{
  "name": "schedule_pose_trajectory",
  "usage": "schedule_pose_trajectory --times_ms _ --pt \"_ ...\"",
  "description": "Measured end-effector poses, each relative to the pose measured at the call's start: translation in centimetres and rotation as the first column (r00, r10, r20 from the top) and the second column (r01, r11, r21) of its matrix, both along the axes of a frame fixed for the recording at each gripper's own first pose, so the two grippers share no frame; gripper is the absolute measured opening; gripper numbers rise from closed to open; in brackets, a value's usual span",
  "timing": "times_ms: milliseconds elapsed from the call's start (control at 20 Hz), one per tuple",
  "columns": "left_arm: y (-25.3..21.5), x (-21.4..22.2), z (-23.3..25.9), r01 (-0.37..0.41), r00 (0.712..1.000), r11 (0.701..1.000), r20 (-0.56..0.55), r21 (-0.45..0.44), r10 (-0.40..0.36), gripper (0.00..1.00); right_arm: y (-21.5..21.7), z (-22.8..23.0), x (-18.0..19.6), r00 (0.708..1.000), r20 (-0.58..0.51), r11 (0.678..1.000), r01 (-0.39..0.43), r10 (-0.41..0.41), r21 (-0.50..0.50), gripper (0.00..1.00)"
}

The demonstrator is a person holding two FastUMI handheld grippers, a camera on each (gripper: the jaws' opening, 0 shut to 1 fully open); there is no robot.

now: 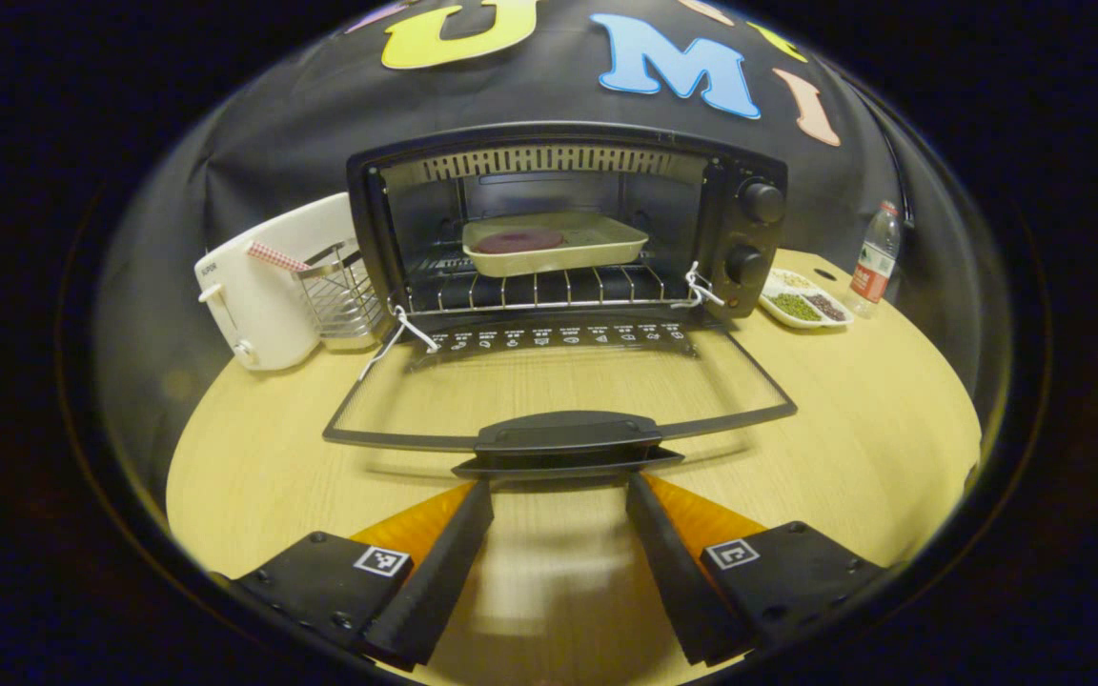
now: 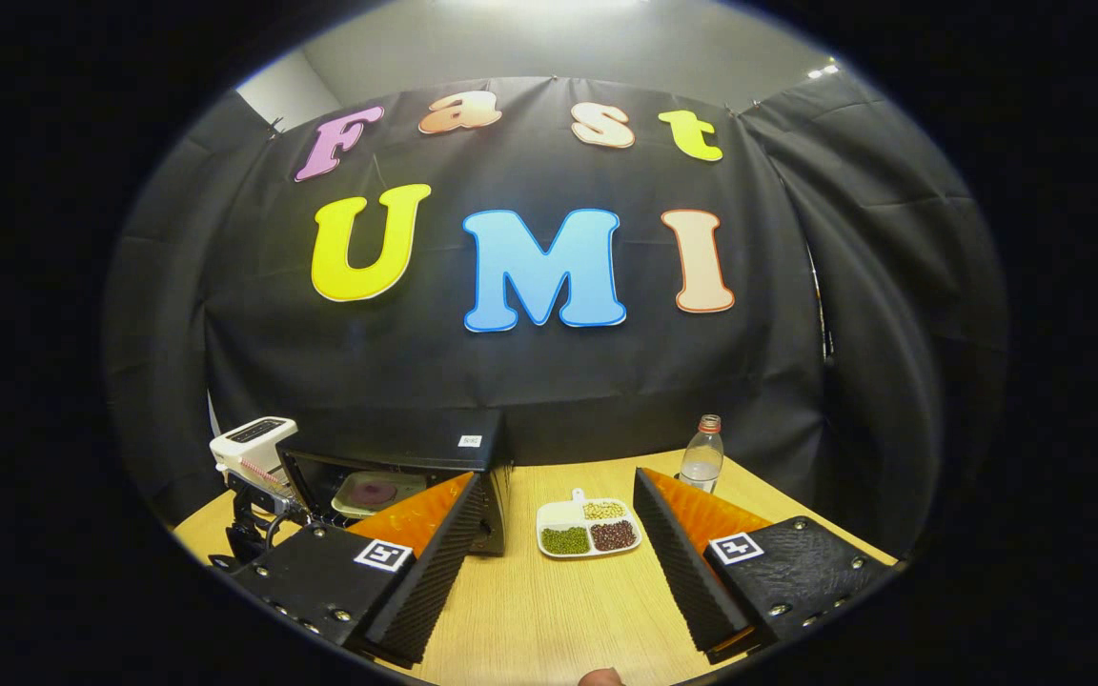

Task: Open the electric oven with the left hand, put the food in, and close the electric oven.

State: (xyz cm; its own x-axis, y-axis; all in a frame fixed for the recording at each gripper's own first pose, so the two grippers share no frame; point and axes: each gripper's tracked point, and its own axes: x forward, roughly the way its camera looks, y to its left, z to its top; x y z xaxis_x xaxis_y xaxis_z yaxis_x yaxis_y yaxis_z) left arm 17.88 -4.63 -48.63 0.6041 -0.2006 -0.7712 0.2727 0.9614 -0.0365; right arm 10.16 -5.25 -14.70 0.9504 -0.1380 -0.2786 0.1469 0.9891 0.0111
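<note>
The electric oven (image 1: 568,224) was seen with its glass door (image 1: 559,391) lowered flat, so one baking tray (image 1: 554,243) holding one dark round of food (image 1: 518,241) could be set on the wire rack. The left gripper (image 1: 559,495) was spread, empty, at the door handle (image 1: 566,438), likely placed for closing. The right gripper (image 2: 559,519) was held apart, also spread and empty. One toaster (image 1: 258,281), one divided dish (image 1: 806,300) and one bottle (image 1: 875,257) were counted.
</note>
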Motion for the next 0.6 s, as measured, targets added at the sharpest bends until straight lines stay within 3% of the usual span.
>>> schedule_pose_trajectory --times_ms 550,600 --pt "0.3 0.1 5.0 0.0 0.992 1.0 0.129 -0.013 0.002 0.97 1.0 0.6 -0.9 0.999 0.012 0.999 -0.036 0.036 0.013 0.97" --pt "0.3 0.2 5.5 0.0 0.99 1.0 0.143 -0.015 0.003 1.0 1.2 0.7 -1.1 0.999 0.01 0.999 -0.04 0.04 0.018 0.97"
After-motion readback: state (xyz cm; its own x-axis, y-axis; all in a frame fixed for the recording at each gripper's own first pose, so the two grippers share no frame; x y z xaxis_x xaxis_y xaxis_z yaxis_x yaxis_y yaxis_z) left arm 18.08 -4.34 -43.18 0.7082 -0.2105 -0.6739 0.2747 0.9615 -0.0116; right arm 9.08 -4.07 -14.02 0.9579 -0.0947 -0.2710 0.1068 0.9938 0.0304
